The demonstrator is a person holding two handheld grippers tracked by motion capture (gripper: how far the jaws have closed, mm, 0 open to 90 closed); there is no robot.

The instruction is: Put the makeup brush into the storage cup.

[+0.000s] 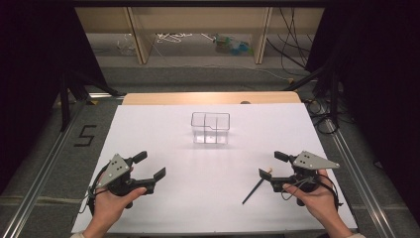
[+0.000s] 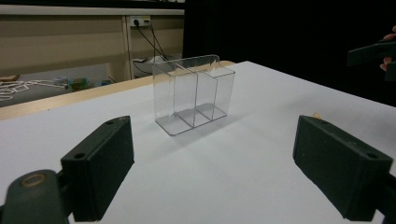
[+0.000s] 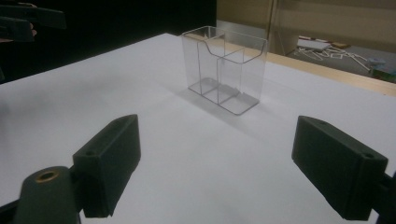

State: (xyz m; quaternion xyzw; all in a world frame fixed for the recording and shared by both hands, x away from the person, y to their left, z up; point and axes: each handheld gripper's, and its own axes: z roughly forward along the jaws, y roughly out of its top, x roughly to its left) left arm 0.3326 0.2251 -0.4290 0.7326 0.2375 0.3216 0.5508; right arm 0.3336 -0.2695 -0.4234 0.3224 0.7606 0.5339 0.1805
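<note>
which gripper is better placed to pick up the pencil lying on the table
Right, probably. The pencil lies just beside the right gripper, whose jaws stand open and empty. The left gripper, also open, sits across the white table, far from it.

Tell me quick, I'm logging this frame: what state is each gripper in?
Left gripper: open, holding nothing.
Right gripper: open, holding nothing; the pencil lies on the table beside it.

A lab recording bay: black curtains (image 1: 29, 74), floor rails (image 1: 44, 163), loose cables (image 1: 292, 44), white-topped table (image 1: 163, 129)
</note>
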